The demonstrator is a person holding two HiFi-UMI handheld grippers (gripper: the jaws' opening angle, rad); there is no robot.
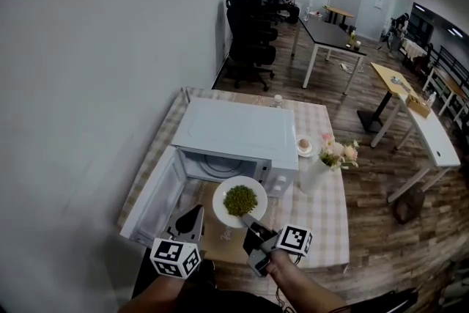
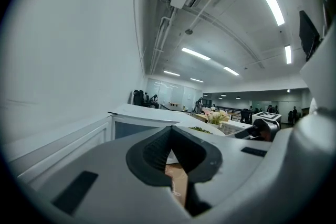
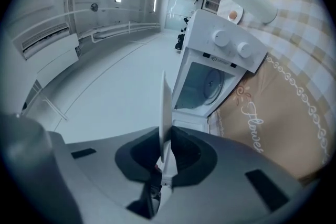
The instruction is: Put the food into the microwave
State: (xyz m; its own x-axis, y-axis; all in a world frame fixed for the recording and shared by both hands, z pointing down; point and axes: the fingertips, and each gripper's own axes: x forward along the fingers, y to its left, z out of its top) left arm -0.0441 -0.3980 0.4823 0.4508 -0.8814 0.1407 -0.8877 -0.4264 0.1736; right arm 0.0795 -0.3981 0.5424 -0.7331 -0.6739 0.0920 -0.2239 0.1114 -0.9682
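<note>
While clamped on plate [image 1: 222, 209], right tool [image 1: 248, 221] before microwave [image 1: 234, 132], vase [image 1: 314, 174] alongside; left tool [image 1: 195, 215] together.

The right gripper [image 1: 249, 222], rolled onto its side at the end of a bare forearm [image 1: 304, 284], has its jaws pinched on the rim of the plate [image 1: 221, 207]. The left gripper [image 1: 193, 216] hangs just beside it, jaws together and empty.

Open-plan office, desks [image 1: 327, 31], swivel chairs [image 1: 248, 48]
</note>
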